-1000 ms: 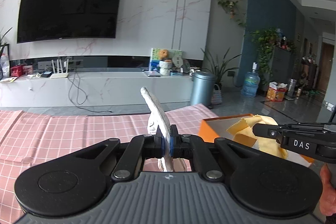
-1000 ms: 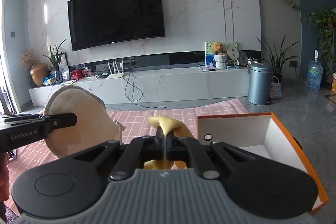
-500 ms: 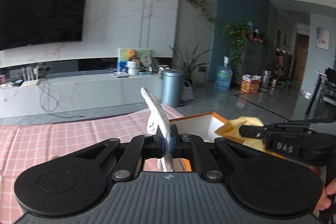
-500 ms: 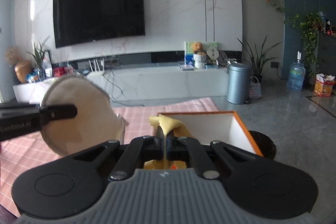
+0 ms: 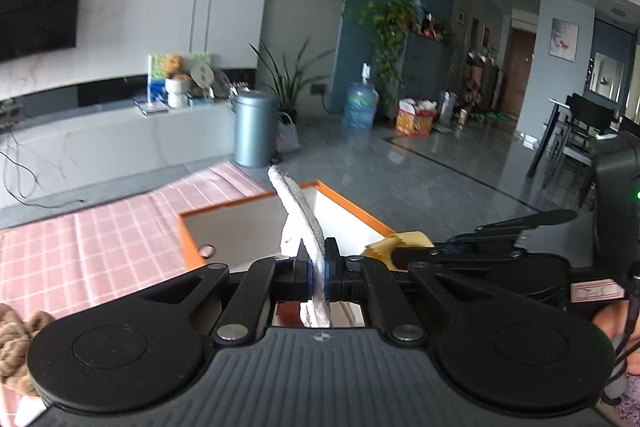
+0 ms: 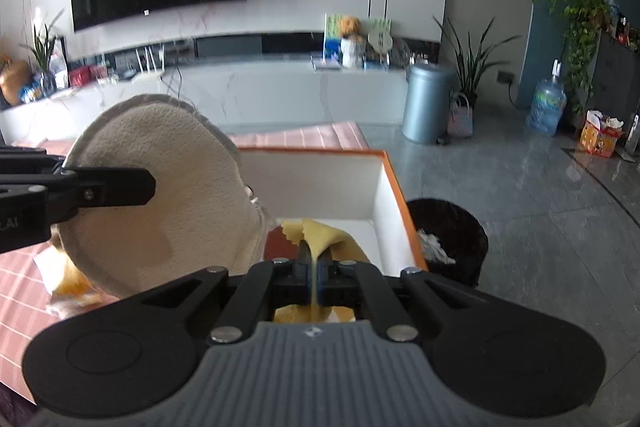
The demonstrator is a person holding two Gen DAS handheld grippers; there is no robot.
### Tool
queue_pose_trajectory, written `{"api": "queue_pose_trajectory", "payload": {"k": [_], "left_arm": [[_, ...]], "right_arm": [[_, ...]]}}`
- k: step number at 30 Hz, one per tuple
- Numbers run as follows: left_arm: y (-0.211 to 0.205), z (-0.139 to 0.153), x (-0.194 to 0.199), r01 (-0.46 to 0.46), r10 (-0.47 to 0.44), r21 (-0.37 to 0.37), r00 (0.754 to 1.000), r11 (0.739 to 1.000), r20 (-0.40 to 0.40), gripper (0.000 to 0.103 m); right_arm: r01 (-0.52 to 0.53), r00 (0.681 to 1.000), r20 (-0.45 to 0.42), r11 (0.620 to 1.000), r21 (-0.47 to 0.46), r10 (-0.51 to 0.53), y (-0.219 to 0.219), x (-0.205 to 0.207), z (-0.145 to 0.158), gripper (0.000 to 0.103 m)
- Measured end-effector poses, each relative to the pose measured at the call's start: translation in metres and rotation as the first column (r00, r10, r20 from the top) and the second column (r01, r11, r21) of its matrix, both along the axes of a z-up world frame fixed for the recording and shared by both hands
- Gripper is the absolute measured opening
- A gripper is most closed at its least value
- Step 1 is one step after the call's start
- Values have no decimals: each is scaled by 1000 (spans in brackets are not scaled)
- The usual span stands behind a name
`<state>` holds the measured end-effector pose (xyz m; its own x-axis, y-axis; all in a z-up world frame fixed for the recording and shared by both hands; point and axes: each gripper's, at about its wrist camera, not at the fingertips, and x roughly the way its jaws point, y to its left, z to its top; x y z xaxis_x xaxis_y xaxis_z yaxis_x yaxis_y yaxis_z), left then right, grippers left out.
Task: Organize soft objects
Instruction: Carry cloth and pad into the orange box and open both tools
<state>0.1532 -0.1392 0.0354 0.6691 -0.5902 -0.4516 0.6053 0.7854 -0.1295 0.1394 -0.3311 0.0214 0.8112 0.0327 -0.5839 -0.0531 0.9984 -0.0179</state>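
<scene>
My left gripper [image 5: 317, 273] is shut on a round cream fabric pad [image 5: 302, 219], seen edge-on here and as a flat disc in the right wrist view [image 6: 160, 195]. It hangs over the near-left part of an orange-rimmed white box [image 5: 240, 231]. My right gripper [image 6: 314, 269] is shut on a yellow cloth [image 6: 324, 239] above the same box [image 6: 394, 195]. The yellow cloth also shows in the left wrist view [image 5: 396, 241], held by the right gripper to the right.
The box stands on a pink checked tablecloth [image 5: 100, 247]. A brown knitted item [image 5: 14, 347] lies at the left edge. A small round object [image 5: 207, 249] lies in the box. A black waste bin [image 6: 448, 239] stands on the floor right of the box.
Both grippers have moved right and forward with their loads, and now hang over the box; the box fills more of both views.
</scene>
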Motion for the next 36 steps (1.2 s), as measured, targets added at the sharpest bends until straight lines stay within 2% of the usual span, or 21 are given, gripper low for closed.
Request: {"api": "queue_pose_trajectory", "payload": {"k": [10,16,23,29,36], "left_arm": [[-36,-28,29,73,-69,31,993,997,-99,5],[-46,-42,41,105,-99,30,983,994,-156,5],[-46,-55,46,94,-78,65,973,993,-218,5],[-50,-65,45,101,-64,141,967,985,-247,5],[-58,-68,34,112,-50,297,977,948,-207,10]], "right_arm": [[-67,984,-174,990,-127,44,-21,39,-41,0],[-114,972,-222,979,-171,75,-24,49,-55,0],[-151,959,-265,970,-190,97,-20,59,-68,2],[-168,950,-293,965,-199,105,-16,63,-73,3],[-188,947,-299,956,-225,116,-8,68,-73,26]]}}
